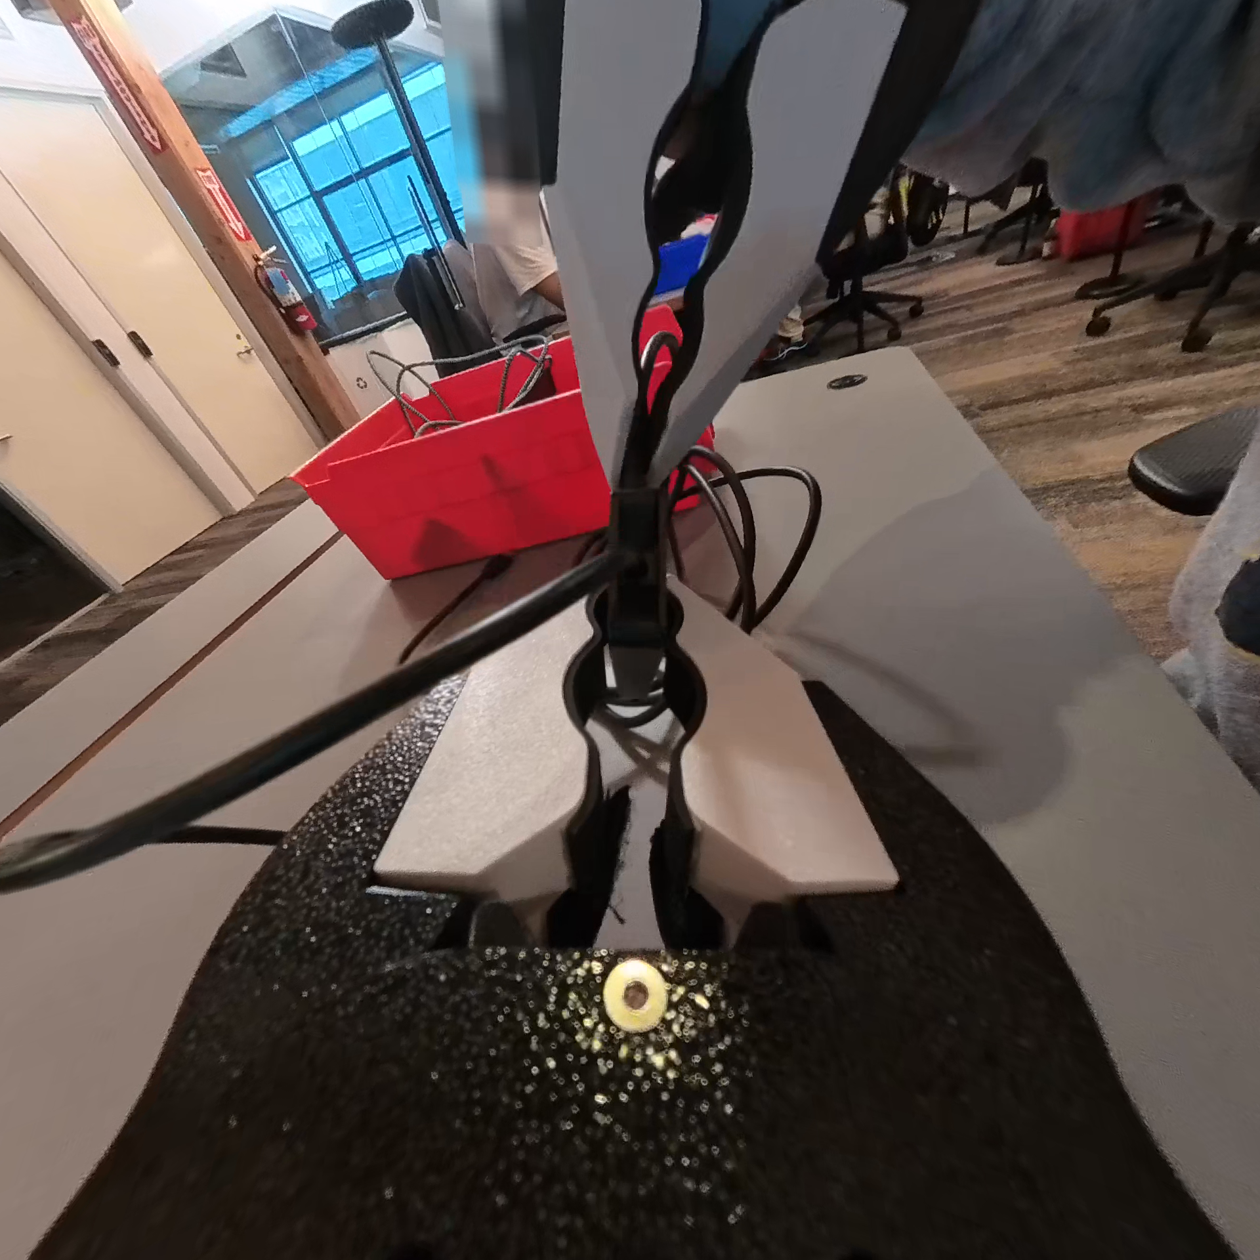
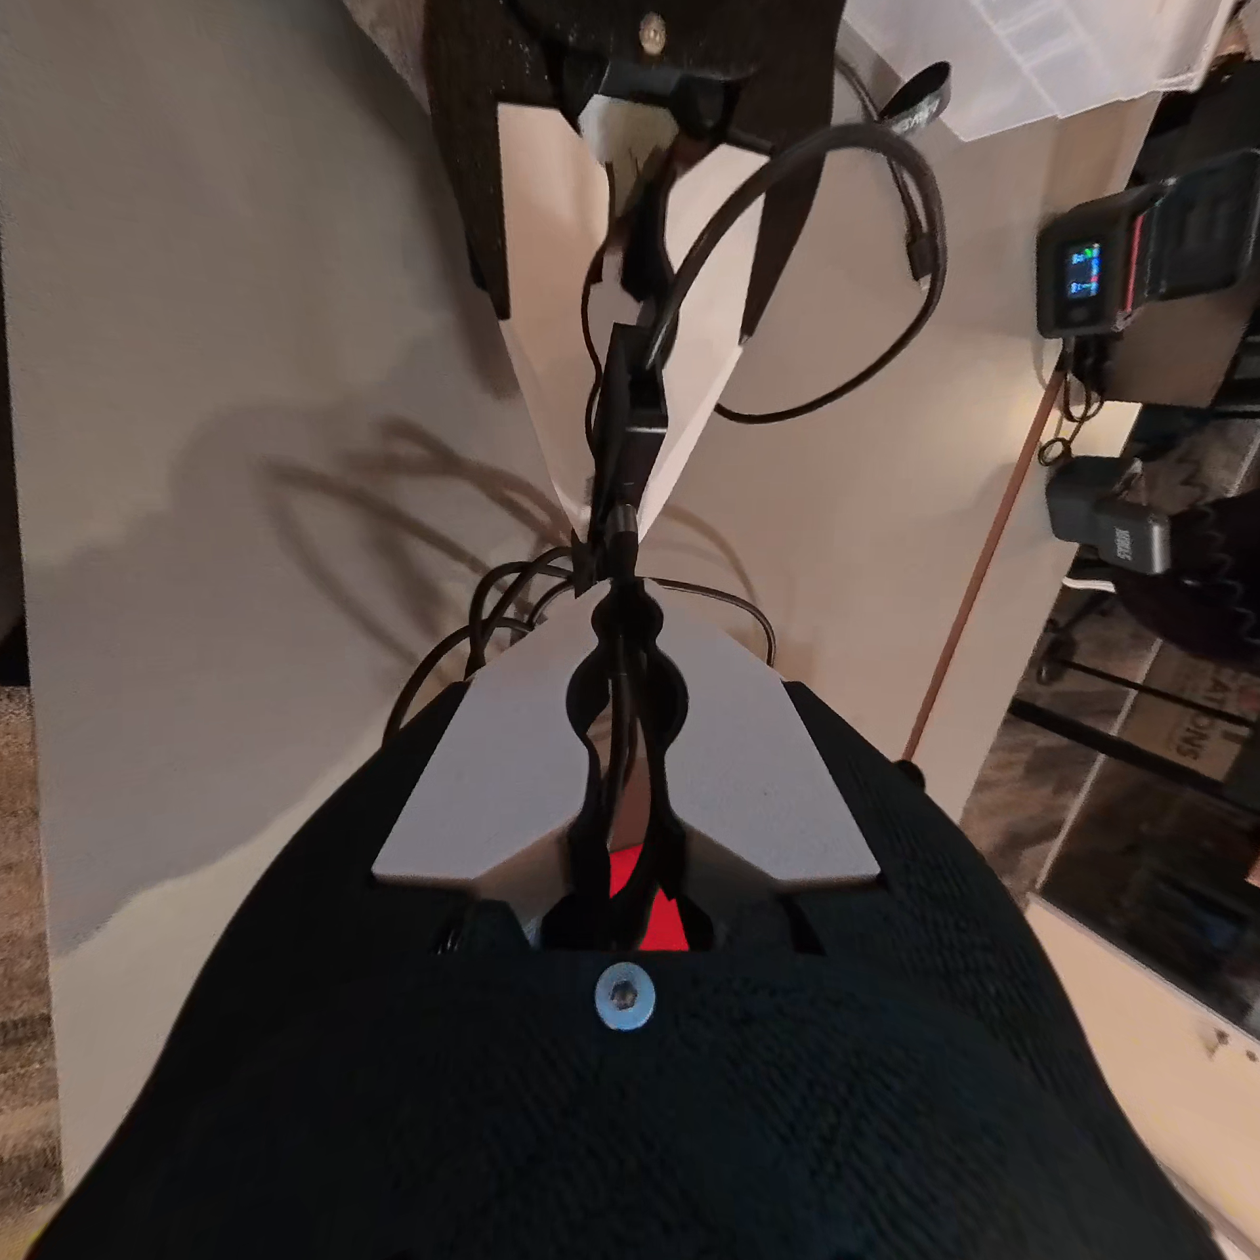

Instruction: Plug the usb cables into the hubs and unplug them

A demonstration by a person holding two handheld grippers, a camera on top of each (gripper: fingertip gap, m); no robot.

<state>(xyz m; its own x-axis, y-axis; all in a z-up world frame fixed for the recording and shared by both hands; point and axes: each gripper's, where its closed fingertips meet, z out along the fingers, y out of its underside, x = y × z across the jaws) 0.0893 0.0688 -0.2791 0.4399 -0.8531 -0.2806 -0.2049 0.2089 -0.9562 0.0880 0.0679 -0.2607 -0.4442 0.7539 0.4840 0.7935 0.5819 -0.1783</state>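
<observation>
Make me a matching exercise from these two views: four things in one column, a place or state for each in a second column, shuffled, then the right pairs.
Things
1. left gripper
2. right gripper
3. red bin
4. fire extinguisher

Places or states
A. on the grey table, cords inside
B. by the wooden post in the background
C. jaws shut on the black hub
D. jaws shut on a black cable at its plug end

Pairs: 1-C, 2-D, 3-A, 4-B

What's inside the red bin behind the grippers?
The red bin holds a grey braided cable looping above its rim. The bin wall and the right gripper hide the rest of its inside.
</observation>
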